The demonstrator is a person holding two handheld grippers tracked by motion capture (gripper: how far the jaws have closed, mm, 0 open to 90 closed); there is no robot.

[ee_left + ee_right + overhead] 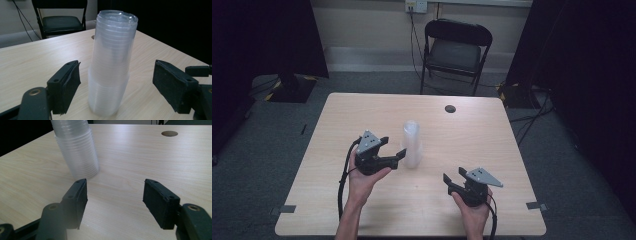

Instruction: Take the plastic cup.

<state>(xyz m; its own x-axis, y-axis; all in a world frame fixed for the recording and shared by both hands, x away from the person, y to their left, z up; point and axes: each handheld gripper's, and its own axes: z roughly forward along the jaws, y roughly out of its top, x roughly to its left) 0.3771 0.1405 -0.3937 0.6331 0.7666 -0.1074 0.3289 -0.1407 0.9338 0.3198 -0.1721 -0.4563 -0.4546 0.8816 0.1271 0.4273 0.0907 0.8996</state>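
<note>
Near the middle of the light wooden table stands a tall stack of clear plastic cups, nested mouth-down and leaning slightly, its base resting on the tabletop. At its left side the left gripper is held in the person's left hand, its jaws spread wide; in the left gripper view the stack sits between the two black pads with a gap on either side, so neither pad touches the plastic. The right gripper sits well apart from the stack, toward the near right part of the table, held in the right hand, and its jaws are likewise wide apart with only bare tabletop between them; in the right gripper view the stack rises just beyond the left pad. A small round hole marks the table's far side. Beyond the table a black folding chair stands against the wall, with cables running down from a wall socket.
</note>
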